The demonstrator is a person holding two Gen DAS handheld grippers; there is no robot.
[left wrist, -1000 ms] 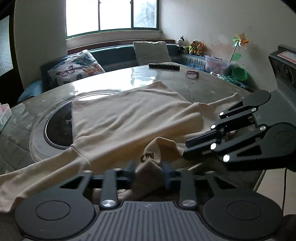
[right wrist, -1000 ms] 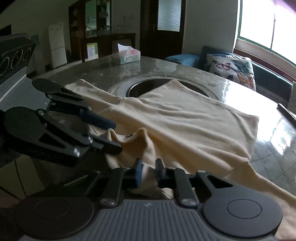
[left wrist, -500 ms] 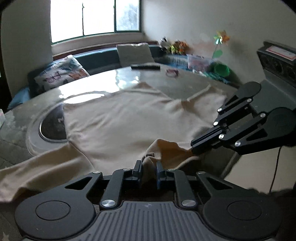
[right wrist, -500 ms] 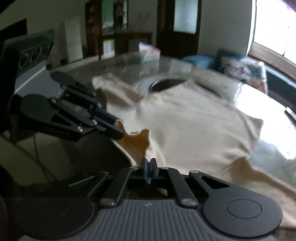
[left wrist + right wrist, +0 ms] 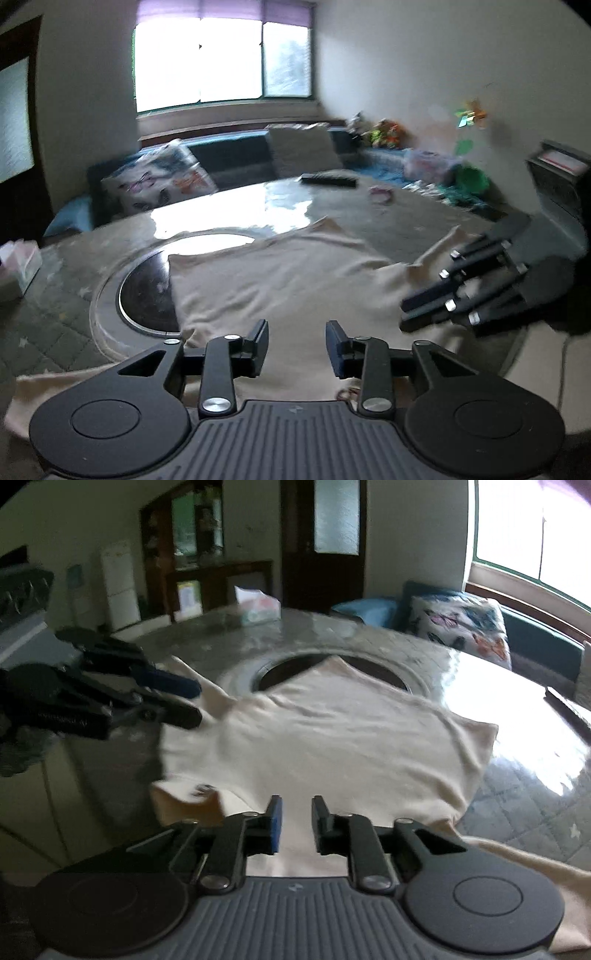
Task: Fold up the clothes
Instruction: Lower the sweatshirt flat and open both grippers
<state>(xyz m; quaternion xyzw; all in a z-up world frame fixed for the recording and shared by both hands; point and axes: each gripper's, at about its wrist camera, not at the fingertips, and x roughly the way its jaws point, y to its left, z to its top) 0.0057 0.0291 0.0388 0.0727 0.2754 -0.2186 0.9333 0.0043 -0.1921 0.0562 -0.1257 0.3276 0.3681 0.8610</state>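
A cream long-sleeved top lies spread flat on the round table, its hem toward the window. My left gripper hovers open above the near collar edge with nothing between its fingers. My right gripper is open too, raised over the same near edge of the top. Each gripper shows in the other's view: the right one at the right, the left one at the left, both with jaws apart. The collar with its label lies flat near the table's edge.
A dark round inset sits in the table, partly under the top. A remote and a small pink item lie at the far side. A tissue box stands on the table. Cushions line the window bench.
Both grippers were shut on the collar area half a second ago; now both have opened, let the cloth drop flat and lifted away. The views are blurred by motion.
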